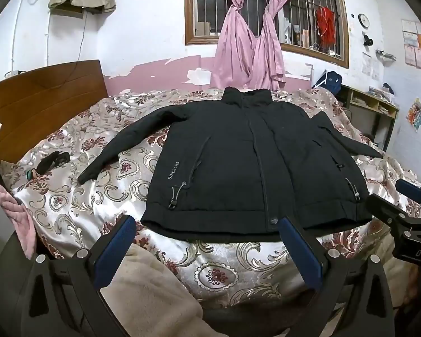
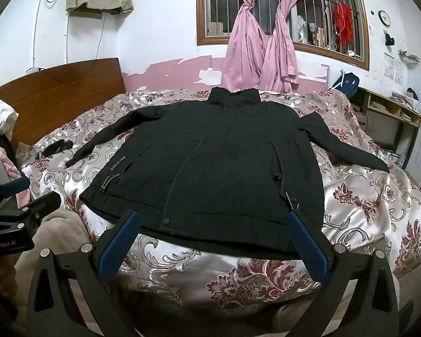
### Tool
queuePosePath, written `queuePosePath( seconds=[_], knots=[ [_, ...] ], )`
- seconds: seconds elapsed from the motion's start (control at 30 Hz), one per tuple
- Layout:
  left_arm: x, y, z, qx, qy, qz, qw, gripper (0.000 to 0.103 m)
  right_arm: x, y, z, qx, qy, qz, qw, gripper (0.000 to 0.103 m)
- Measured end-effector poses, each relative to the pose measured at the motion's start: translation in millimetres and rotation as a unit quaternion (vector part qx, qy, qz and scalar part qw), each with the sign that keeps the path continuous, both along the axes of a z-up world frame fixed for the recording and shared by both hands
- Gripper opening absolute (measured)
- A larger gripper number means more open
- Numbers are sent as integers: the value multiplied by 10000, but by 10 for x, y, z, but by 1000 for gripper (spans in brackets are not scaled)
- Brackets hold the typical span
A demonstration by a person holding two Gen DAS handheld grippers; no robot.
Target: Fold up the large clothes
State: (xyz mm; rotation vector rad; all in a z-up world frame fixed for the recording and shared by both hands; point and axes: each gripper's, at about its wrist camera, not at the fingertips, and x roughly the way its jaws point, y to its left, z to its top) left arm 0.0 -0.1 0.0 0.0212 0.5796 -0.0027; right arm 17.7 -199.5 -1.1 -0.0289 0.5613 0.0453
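A black jacket (image 1: 238, 163) lies flat and face up on the floral bedspread, collar toward the window, both sleeves spread out to the sides. It also shows in the right wrist view (image 2: 216, 168). My left gripper (image 1: 207, 224) is open and empty, just in front of the jacket's hem, near its left half. My right gripper (image 2: 213, 219) is open and empty, in front of the hem near its right half. The right gripper shows at the right edge of the left wrist view (image 1: 407, 205). The left gripper shows at the left edge of the right wrist view (image 2: 25, 193).
The bed has a floral satin cover (image 1: 238, 269) and a wooden headboard (image 1: 42, 104) at the left. A small dark item (image 1: 53, 160) lies left of the jacket. A beige blanket (image 1: 148, 289) lies at the near edge. Pink curtains (image 1: 247, 42) and a shelf (image 1: 373, 106) stand behind.
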Motion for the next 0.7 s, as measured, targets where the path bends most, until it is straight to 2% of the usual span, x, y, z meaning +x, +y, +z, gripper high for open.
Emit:
queuePosePath(
  seconds=[0.7],
  knots=[
    [0,0,0,10,-25,-7,10000,103,-8,-9,-7,-5,-1,2,10000,102]
  ],
)
